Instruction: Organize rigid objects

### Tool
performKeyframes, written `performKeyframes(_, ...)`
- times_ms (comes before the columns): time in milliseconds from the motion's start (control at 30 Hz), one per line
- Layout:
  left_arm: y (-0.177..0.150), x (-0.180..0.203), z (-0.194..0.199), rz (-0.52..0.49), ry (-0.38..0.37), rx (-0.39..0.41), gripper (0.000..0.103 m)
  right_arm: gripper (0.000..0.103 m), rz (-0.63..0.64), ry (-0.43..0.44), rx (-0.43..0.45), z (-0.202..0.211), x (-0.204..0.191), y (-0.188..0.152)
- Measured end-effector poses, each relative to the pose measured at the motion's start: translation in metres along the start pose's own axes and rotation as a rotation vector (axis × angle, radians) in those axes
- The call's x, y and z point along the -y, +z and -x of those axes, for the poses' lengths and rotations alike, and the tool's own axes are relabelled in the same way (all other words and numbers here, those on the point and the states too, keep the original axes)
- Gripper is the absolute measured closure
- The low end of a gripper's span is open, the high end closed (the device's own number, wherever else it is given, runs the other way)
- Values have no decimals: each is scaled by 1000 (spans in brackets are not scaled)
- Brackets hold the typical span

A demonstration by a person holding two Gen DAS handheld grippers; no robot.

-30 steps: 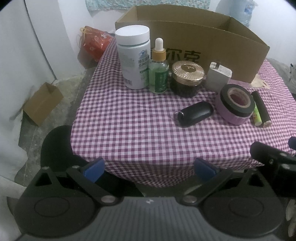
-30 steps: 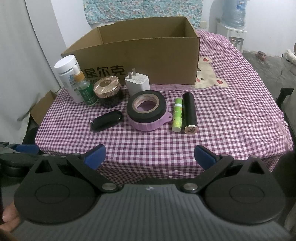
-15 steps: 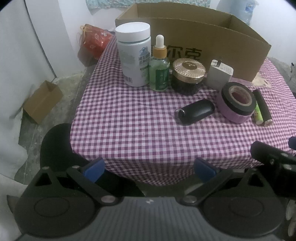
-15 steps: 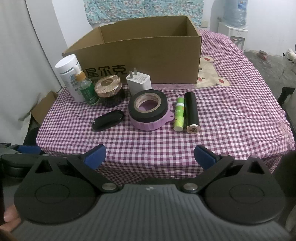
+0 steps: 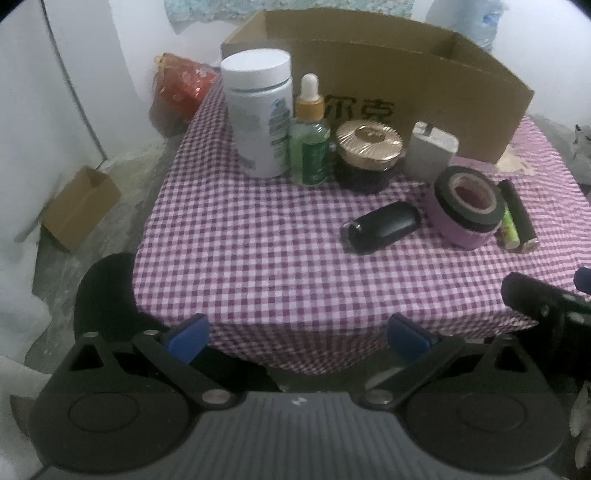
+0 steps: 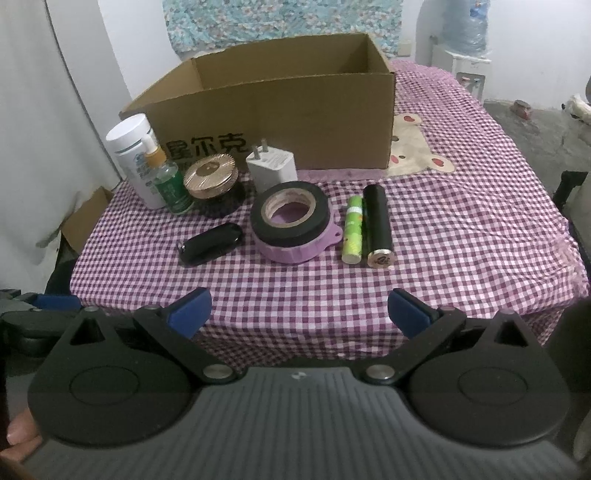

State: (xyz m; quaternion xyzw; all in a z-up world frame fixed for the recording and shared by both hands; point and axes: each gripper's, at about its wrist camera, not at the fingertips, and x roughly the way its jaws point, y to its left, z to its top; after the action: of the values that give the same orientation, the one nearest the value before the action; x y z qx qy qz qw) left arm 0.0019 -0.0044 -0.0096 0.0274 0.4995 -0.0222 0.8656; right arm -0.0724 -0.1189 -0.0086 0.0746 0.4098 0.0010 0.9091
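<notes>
Both grippers, left gripper and right gripper, hung spread, empty | items stood before open brown cardboard box on checked bench | risk: tall white plastic bottle toppling green glass dropper bottle if clipped.

A lived-in home room; gingham-clothed table, floral wall hanging, water-cooler bottle, rough floor

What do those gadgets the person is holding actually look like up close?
Each is alike: the left gripper and right gripper have a ribbed grey body, two round black discs, black linkage bars with silver pivot pins, and blue pads on the fingertips. No cables or sleeves show.
</notes>
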Motion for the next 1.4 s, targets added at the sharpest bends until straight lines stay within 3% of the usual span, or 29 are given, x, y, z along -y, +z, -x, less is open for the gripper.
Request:
performKeyframes(167,5,2,4,-23,-92,71,0,1,-1,-29,80,5,14,1)
performKeyframes(333,11,13,5,-72,-204,151,0,1,-32,1,162,14,40,5)
performKeyframes(500,17,30,-2,-141,-195,180,2,1,-94,32,185,16,61,8)
performKeyframes(733,21,36,-18,-211,-179,167,6,2,-159,224,142,-3,61,14)
performKeyframes(900,24,33,-29,-267,-162,153,27,6,-233,390,91,-20,49,19)
performKeyframes(1033,27,31,-39,-321,-155,142,35,18,-306,478,29,-40,38,22)
performKeyframes(1133,30,29,-47,-351,-170,137,37,28,-364,504,-21,-55,33,21)
performKeyframes(1333,37,26,-54,-388,-219,161,45,40,-448,503,-98,-87,24,19)
performKeyframes(1400,38,26,-53,-385,-248,159,54,43,-465,501,-113,-92,21,18)
